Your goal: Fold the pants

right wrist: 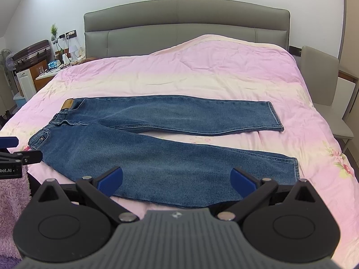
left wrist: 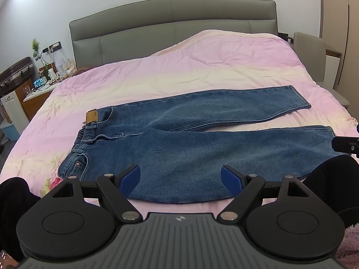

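A pink quilted bed (left wrist: 202,67) holds blue jeans (left wrist: 179,157) spread flat, long axis left to right, waistband left, legs splayed rightward. The left gripper (left wrist: 180,176) hovers near the hips and the right gripper (right wrist: 177,177) near the hems, both wide apart and empty. Only the right wrist view shows both hems fully.

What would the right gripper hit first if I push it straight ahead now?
Probably the near leg of the jeans, lying flat on the pink quilt. The right gripper is open; depth is unclear.
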Demonstrator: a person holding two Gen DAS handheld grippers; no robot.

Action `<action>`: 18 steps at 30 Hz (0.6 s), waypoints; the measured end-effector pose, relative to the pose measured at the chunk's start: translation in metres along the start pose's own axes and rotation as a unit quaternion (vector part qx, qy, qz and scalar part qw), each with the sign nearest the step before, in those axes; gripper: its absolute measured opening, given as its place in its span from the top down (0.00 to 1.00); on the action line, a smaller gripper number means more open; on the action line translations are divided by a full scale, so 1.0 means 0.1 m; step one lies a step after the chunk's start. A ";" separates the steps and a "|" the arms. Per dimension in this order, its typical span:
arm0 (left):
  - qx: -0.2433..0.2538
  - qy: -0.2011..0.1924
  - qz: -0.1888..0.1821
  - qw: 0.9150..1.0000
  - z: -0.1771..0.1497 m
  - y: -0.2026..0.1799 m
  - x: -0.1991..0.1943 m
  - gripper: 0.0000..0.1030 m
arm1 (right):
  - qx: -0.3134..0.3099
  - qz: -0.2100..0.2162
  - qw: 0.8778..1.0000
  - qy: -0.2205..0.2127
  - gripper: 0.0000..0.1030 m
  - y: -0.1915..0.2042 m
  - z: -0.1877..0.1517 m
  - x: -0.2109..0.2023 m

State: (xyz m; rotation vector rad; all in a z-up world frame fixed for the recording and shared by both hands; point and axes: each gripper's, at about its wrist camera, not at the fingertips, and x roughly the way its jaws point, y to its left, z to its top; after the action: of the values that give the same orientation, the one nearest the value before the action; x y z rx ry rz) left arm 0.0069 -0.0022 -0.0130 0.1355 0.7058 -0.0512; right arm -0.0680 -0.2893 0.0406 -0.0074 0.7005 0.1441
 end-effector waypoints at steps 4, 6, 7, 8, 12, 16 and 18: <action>0.004 -0.008 -0.001 1.000 0.04 0.05 0.10 0.08 | -0.006 -0.004 1.000 -0.021 0.05 -0.10 -0.02 0.13; 0.008 -0.009 -0.006 1.000 0.05 0.09 0.18 0.10 | -0.020 -0.014 0.999 -0.021 0.05 -0.14 -0.02 0.23; 0.011 -0.005 -0.011 1.000 0.07 0.12 0.24 0.12 | -0.033 -0.016 0.999 -0.022 0.05 -0.17 -0.02 0.30; 0.014 -0.004 -0.016 1.000 0.07 0.13 0.28 0.12 | -0.047 -0.014 0.999 -0.022 0.05 -0.21 -0.01 0.37; 0.041 0.005 -0.028 0.999 0.07 0.24 0.51 0.15 | -0.081 -0.041 0.996 -0.005 0.05 -0.39 0.04 0.65; 0.081 0.016 -0.012 0.996 0.08 0.43 0.80 0.21 | -0.104 -0.071 0.992 0.001 0.08 -0.71 0.12 0.91; 0.094 0.026 -0.002 0.995 0.09 0.56 0.94 0.22 | -0.117 -0.089 0.989 0.010 0.14 -0.90 0.17 1.05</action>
State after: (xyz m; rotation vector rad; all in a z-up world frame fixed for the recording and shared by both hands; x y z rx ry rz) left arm 0.0892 0.0514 -0.0612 0.3162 0.7520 -0.1182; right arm 0.0340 -0.3635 -0.0176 -0.2961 0.6967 0.0547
